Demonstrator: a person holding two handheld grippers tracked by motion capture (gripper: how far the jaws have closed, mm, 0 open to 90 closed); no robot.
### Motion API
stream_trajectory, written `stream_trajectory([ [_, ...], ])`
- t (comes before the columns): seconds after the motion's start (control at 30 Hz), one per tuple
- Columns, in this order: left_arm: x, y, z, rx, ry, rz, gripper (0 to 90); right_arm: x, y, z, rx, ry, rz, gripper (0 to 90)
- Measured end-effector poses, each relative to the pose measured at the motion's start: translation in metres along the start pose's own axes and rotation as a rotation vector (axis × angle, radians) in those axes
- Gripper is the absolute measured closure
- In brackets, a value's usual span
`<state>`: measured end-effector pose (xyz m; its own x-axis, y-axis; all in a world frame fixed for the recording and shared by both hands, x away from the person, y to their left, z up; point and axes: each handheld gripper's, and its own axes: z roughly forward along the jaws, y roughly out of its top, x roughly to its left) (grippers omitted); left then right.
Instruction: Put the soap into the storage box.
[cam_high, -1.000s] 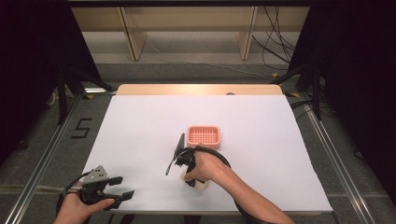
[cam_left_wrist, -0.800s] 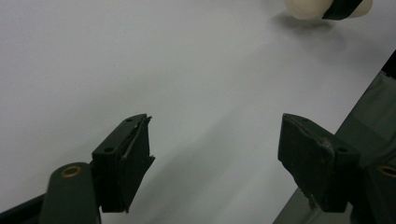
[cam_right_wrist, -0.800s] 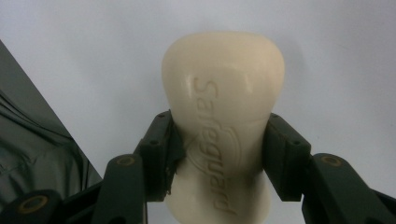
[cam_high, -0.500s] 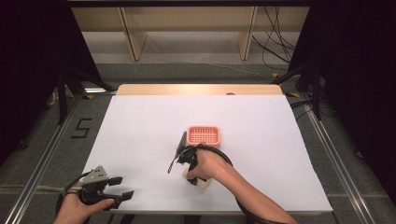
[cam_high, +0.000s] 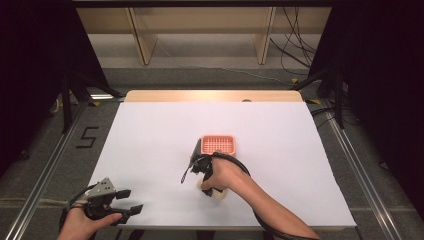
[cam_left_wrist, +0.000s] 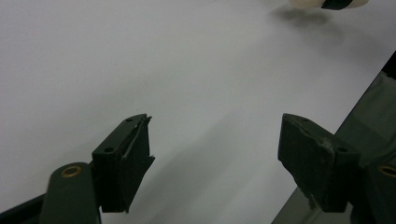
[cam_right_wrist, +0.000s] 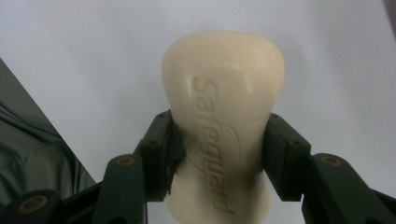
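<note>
Nearby sits a pink basket (cam_high: 218, 145), while the right gripper (cam_right_wrist: 219, 154) clamps a cream Safeguard soap bar (cam_right_wrist: 224, 116); the left gripper (cam_left_wrist: 215, 149) gapes empty

Soap (cam_right_wrist: 223, 126): cream bar, waisted in the middle, "Safeguard" embossed along its face. Clamped across that narrow waist between the right gripper's (cam_right_wrist: 219, 156) two jaws, long axis pointing away from the camera, over the white table (cam_high: 150, 135). In the high view it's a pale lump (cam_high: 218, 194) under the right hand, near the front edge; touching the table or just above it, hard to tell. Tray (cam_high: 218, 145): small pink perforated basket, mid-table, just beyond the hand.
</note>
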<state>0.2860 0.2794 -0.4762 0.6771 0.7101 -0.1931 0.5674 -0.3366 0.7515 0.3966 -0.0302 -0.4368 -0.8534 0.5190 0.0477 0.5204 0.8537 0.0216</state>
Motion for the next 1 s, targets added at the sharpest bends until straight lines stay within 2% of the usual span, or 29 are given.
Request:
stream_trajectory([
  [0.07,0.000,0.000,0.000,0.000,0.000,0.000,24.8,-0.001,0.000,0.000,-0.001,0.000,0.000,50.5],
  [0.1,0.000,0.000,0.000,0.003,0.002,0.000,24.8,-0.003,0.000,0.000,-0.009,-0.007,-0.027,50.5],
  [0.13,0.000,0.000,0.000,0.002,0.002,0.000,24.8,-0.002,0.000,-0.001,-0.002,-0.006,-0.003,50.5],
  [0.17,0.000,0.000,0.000,0.002,0.001,-0.006,24.8,-0.004,0.000,0.000,-0.008,-0.003,-0.017,50.5],
  [0.27,-0.001,0.000,0.000,0.003,0.001,-0.018,24.8,-0.004,-0.001,-0.001,0.004,-0.008,0.013,50.5],
  [0.33,-0.001,0.000,0.000,0.003,0.000,-0.017,24.8,-0.007,-0.001,-0.001,-0.003,-0.010,-0.001,50.5],
  [0.4,0.000,0.000,0.000,0.000,0.000,0.000,24.8,-0.007,-0.001,-0.002,0.003,-0.005,0.024,50.5],
  [0.47,0.000,0.000,0.000,0.000,0.000,-0.001,24.8,-0.008,-0.001,-0.002,0.001,-0.013,0.018,50.5],
  [0.5,0.000,0.000,0.000,0.004,-0.001,-0.018,24.8,-0.008,-0.001,-0.002,0.003,-0.004,0.026,50.5],
  [0.63,0.000,0.000,0.000,0.002,0.000,0.000,24.8,-0.011,-0.001,-0.003,0.002,-0.009,0.035,50.5],
  [0.67,0.000,0.000,0.000,0.003,0.000,-0.001,24.8,-0.012,-0.001,-0.003,-0.002,-0.009,0.019,50.5],
  [0.73,0.000,0.000,0.000,0.002,0.000,-0.002,24.8,-0.013,-0.001,-0.004,0.003,-0.012,0.039,50.5],
  [0.9,0.000,0.000,0.000,0.008,0.004,0.004,24.8,-0.015,-0.001,-0.005,0.001,-0.014,0.043,50.5],
  [1.0,0.000,0.000,0.000,0.006,0.003,0.003,24.8,-0.015,-0.001,-0.006,0.019,-0.001,0.085,50.5],
])
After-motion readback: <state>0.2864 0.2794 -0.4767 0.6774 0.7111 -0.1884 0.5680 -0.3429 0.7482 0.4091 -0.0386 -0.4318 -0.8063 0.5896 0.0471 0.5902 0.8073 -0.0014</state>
